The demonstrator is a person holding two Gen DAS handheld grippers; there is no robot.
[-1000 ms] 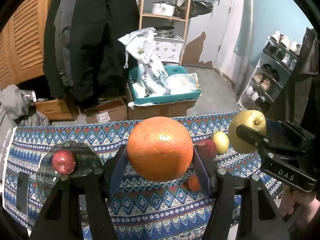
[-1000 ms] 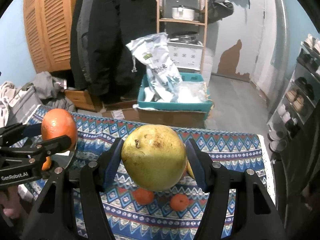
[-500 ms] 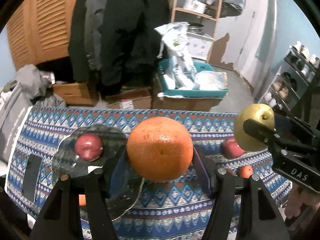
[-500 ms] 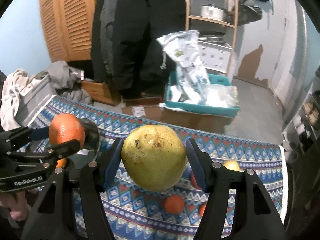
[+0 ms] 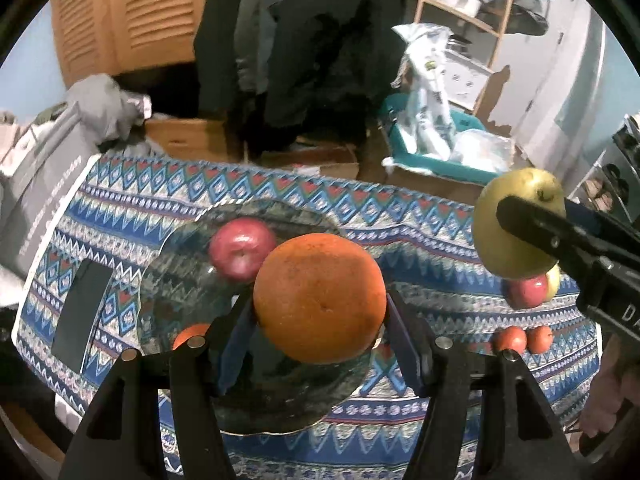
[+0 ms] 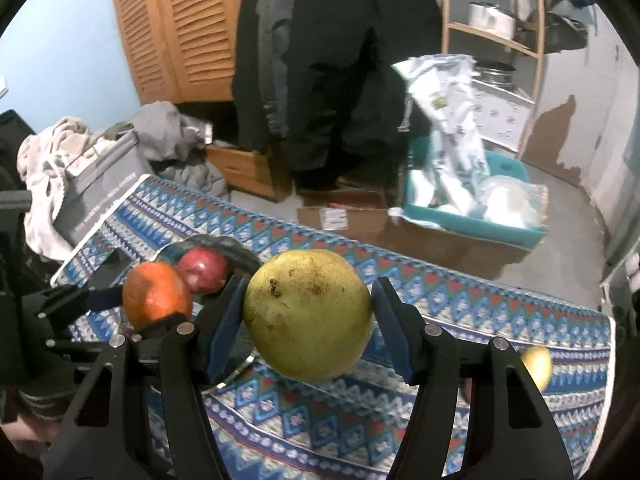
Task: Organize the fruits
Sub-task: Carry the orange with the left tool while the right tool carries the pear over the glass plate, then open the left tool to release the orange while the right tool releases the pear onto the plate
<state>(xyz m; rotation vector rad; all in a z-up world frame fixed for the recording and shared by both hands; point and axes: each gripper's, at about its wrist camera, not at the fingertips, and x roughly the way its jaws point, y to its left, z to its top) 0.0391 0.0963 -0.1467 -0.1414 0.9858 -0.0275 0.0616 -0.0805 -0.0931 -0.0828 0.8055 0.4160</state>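
Red apple [image 5: 241, 253] and small orange [image 5: 191, 334] on the glass plate [image 5: 176, 280], bare glass between them.

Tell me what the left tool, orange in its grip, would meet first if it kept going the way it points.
Probably the glass plate, near the red apple on it. The left tool points down toward it with its orange, though depth is unclear.

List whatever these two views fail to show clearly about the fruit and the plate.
- Small orange fruit on the glass plate: left wrist view, mostly hidden behind the left gripper's finger.
- Plate's near part: covered by the big orange.
- Red apple on the cloth: partly hidden by the yellow-green fruit in the right gripper.
- Yellow fruit: right wrist view, blurred, partly behind the gripper's frame.
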